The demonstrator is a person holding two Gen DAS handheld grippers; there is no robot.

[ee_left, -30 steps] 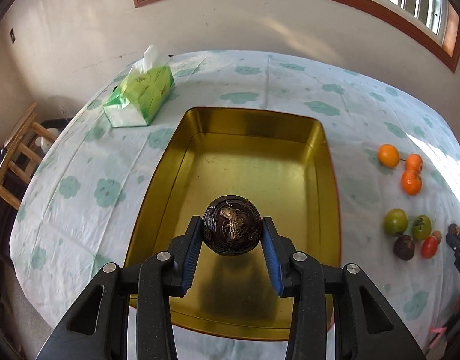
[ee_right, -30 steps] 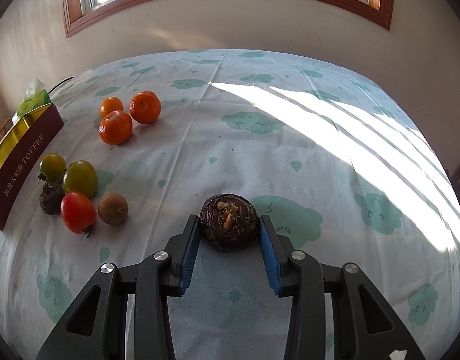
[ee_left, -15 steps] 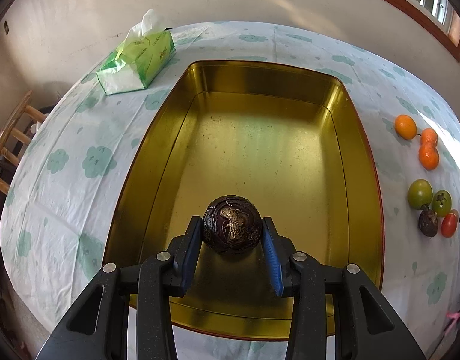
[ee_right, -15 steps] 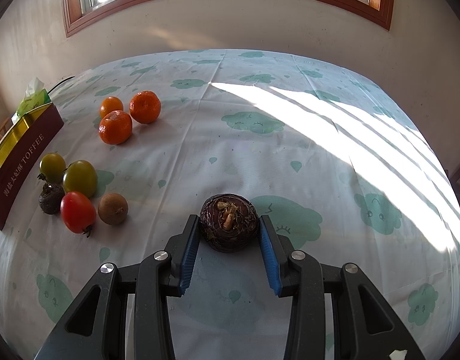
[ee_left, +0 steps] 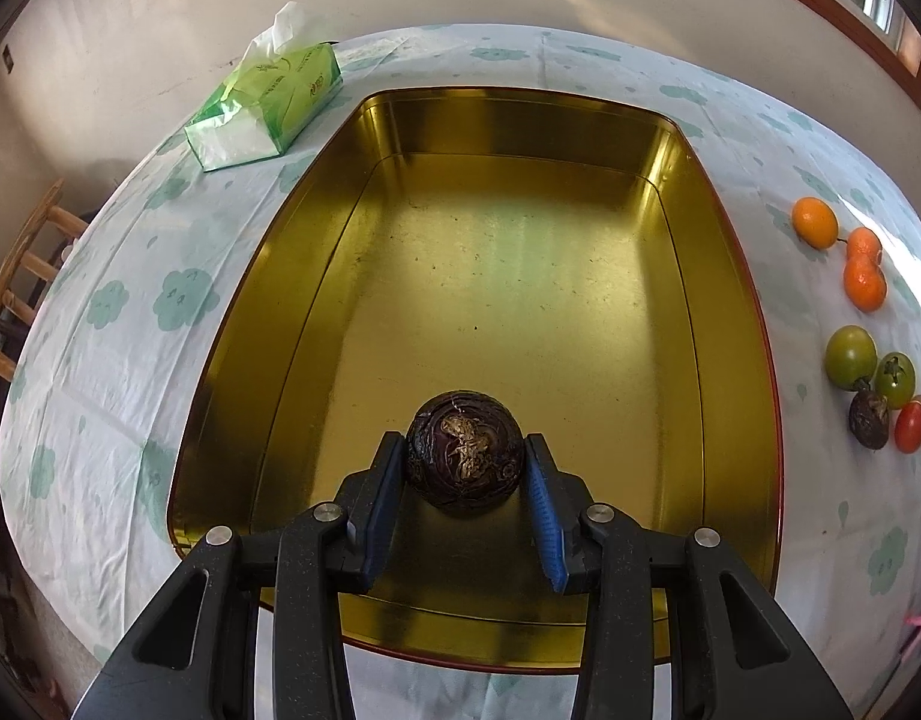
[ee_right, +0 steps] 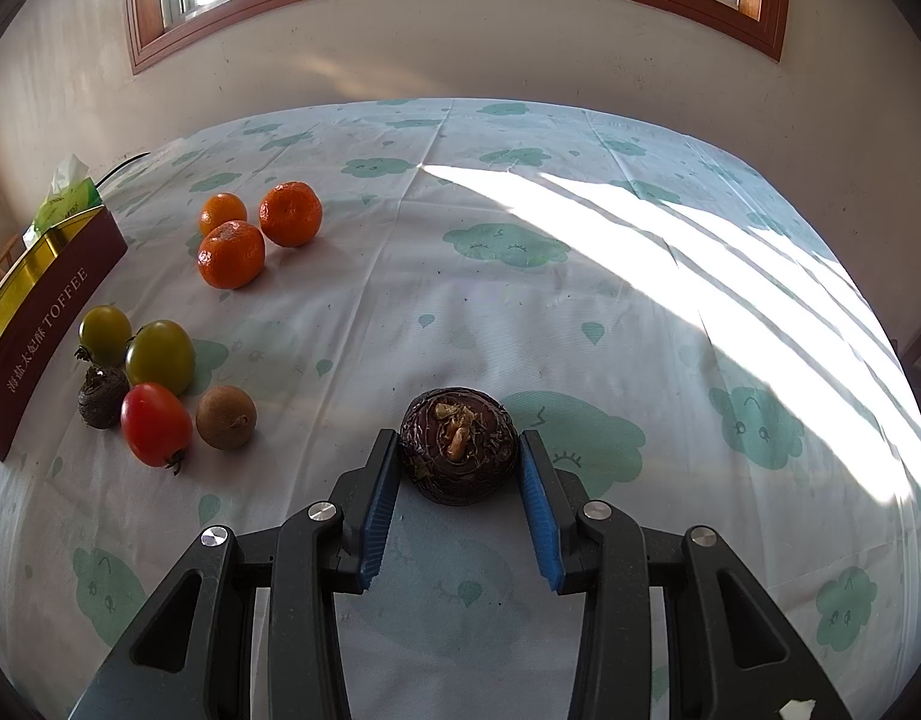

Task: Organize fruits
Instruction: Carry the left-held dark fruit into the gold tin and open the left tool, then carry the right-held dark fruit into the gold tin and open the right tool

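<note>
Over the gold tin tray (ee_left: pixel 724 276), near its front wall, the left claw (ee_left: pixel 465 468) pinches a dark round water chestnut (ee_left: pixel 465 457) between both blue pads (ee_left: pixel 381 510), bud side facing the camera; it looks just off the tray floor or barely touching, can't tell which. Held low and inside the rim, probably so it won't roll or bounce when let go. Tray otherwise bare, so the sorting has hardly begun. Right claw (ee_right: pixel 458 468) is likewise clamped on a second, flatter water chestnut (ee_right: pixel 458 445), stem nub up, hanging above the cloud-print cloth on the bench (ee_right: pixel 580 312), apparently waiting its turn. Remaining fruit sits in loose groups by kind beside the tray's maroon TOFFEE side (ee_right: pixel 46 324): three mandarins (ee_right: pixel 231 254) touching each other farther back; nearer, two green tomatoes (ee_right: pixel 160 356), a red tomato (ee_right: pixel 155 423), a small dark chestnut (ee_right: pixel 102 389) and a brown kiwi-like fruit (ee_right: pixel 226 417), all close together. Green tissue pack (ee_left: pixel 268 102) lies beyond the tray's far left corner, not part of the job. Next likely move: spread the left jaws to release, then bring the right one over. Risk: round fruit rolling on slick metal.
</note>
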